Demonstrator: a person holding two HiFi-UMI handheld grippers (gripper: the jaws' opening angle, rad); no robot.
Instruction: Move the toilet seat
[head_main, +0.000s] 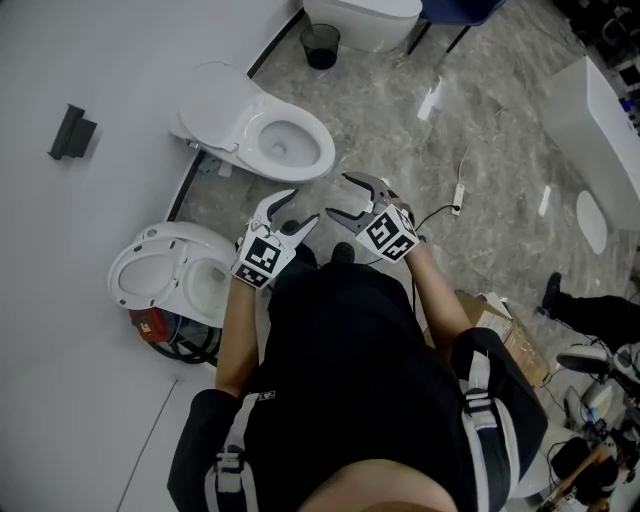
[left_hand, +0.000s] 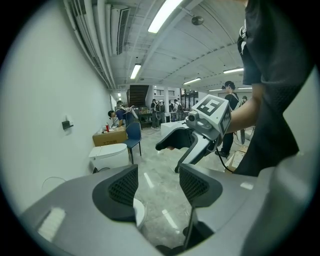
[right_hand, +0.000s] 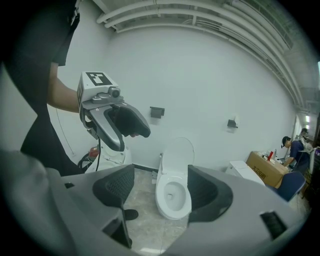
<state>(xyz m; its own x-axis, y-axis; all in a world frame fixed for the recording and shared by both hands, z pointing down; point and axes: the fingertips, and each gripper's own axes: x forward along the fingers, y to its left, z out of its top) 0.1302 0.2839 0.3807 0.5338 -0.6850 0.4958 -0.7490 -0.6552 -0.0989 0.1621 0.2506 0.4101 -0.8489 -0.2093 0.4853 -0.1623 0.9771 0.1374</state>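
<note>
Both tools are held side by side before the chest, and nothing is gripped. The left tool (head_main: 300, 208) is spread wide, with only floor (head_main: 430, 150) seen between its pads. The right tool (head_main: 340, 196) is opened just as wide and is likewise empty.

The toilet (head_main: 265, 135) is found at about 11 o'clock from the tools in the head view, well apart from them. Its lid (head_main: 215, 100) is leaned back against the wall (head_main: 100, 60), so the bowl is left exposed. What seems to be the seat (head_main: 322, 150) is laid flat on the rim, though this cannot be told for certain.

In the right gripper view the bowl is framed between the jaws. This is only a line of sight, since the toilet is far behind them. The right tool is judged to be aimed there so that the seat can be approached straight on.

The open, level-with-each-other hold is read as readiness, and no contact has yet been made. A step closer is judged necessary before the seat's edge can be reached.

A second toilet (head_main: 170, 275) is set at 9 o'clock of the left tool, and a dark bin (head_main: 320, 45) at 12 o'clock. Neither is concerned in the task.
</note>
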